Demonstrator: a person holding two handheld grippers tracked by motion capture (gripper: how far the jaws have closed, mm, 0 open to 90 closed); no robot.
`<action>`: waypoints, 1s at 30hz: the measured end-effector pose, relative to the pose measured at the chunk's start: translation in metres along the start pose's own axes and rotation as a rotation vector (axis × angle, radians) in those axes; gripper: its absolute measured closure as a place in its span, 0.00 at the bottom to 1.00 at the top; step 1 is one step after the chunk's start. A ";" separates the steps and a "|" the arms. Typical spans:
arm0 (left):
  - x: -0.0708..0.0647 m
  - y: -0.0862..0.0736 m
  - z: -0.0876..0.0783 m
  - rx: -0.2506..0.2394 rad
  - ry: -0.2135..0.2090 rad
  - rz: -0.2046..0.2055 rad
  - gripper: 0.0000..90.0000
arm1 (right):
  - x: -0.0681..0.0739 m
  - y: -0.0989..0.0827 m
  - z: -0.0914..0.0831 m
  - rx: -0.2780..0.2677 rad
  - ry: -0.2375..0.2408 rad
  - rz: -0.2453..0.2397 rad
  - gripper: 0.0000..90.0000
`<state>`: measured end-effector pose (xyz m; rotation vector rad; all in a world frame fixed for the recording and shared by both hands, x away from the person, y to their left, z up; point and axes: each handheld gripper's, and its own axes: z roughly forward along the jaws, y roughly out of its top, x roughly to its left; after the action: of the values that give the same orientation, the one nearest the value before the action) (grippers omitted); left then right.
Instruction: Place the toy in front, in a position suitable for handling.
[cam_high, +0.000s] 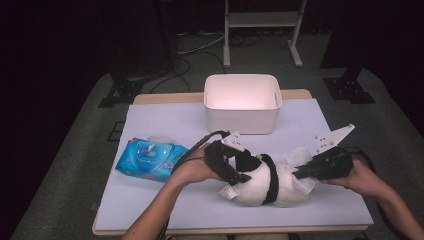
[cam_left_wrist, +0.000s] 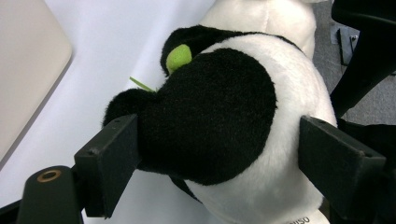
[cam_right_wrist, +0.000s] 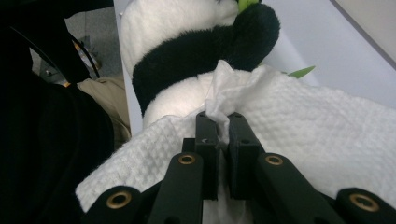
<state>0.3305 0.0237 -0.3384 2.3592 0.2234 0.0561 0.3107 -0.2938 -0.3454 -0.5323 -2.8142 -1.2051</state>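
The plush panda (cam_left_wrist: 243, 116) is clasped between the left gripper's (cam_left_wrist: 219, 158) two black jaws; a white table (cam_left_wrist: 107, 42) is seen beyond the left jaw

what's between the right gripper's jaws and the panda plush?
A white wipe, pinched in the right gripper and draped over the panda plush, as the right gripper view shows.

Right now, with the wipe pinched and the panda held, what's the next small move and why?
Probably drag the white textured wipe along the black-and-white plush panda: the right tongs pinch it against the fur, while the left tongs straddle the panda's body to steady it.
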 end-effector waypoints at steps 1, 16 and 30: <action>0.000 0.000 0.000 0.001 -0.004 0.007 0.17 | 0.001 0.001 0.000 0.001 -0.003 -0.001 0.93; -0.002 -0.001 0.003 -0.014 -0.016 0.017 0.17 | 0.004 0.041 0.027 0.038 0.008 -0.099 0.93; 0.001 -0.003 0.002 -0.015 -0.020 0.007 0.18 | 0.005 0.047 0.029 0.061 0.008 -0.122 0.93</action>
<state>0.3309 0.0249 -0.3420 2.3440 0.2050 0.0378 0.3239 -0.2417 -0.3323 -0.3560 -2.9033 -1.1325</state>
